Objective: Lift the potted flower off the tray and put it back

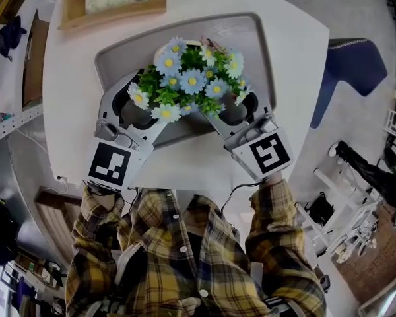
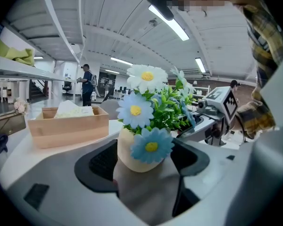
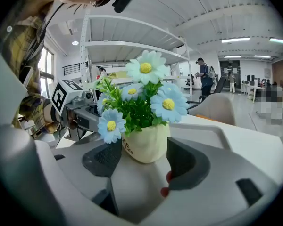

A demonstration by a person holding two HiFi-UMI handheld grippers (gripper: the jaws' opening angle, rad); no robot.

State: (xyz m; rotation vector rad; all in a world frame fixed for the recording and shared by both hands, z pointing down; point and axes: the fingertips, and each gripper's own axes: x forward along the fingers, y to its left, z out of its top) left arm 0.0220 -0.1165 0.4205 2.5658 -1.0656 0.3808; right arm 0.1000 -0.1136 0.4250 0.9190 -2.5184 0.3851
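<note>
- Two grippers bracketing the potted flower (image 1: 188,78): left gripper (image 1: 144,104) at its 7 o'clock, right gripper (image 1: 232,109) at its 5 o'clock, about equally near in the head view.
- Aims each one inward and up the table, toward 1 o'clock on the left and 11 o'clock on the right, with the plant at the meeting point.
- Shows, in the left gripper view, jaws spread wide with the cream pot (image 2: 141,157) between the dark pads (image 2: 96,161). Nothing visibly clamped, though contact at a pad edge possibly hidden behind the low daisy (image 2: 151,146).
- Shows much the same in the right gripper view: jaws wide apart, pot standing between them, perhaps just brushing one pad.
- Stands with the long axis vertical, stems up, no tilt visible.
- Rests, by the look of it, on the grey tray (image 1: 119,57), near its middle, so the lift is judged not yet begun.
- Calls next for both sides to close in evenly and for a straight rise, to avoid tipping the pot.
- Sits on a white table (image 1: 72,104), with a wooden box (image 1: 112,8) at 11 o'clock of the tray and a blue chair (image 1: 353,65) off the 3 o'clock edge.
- Opens behind into a large hall with shelving, strip lights and people far off.
</note>
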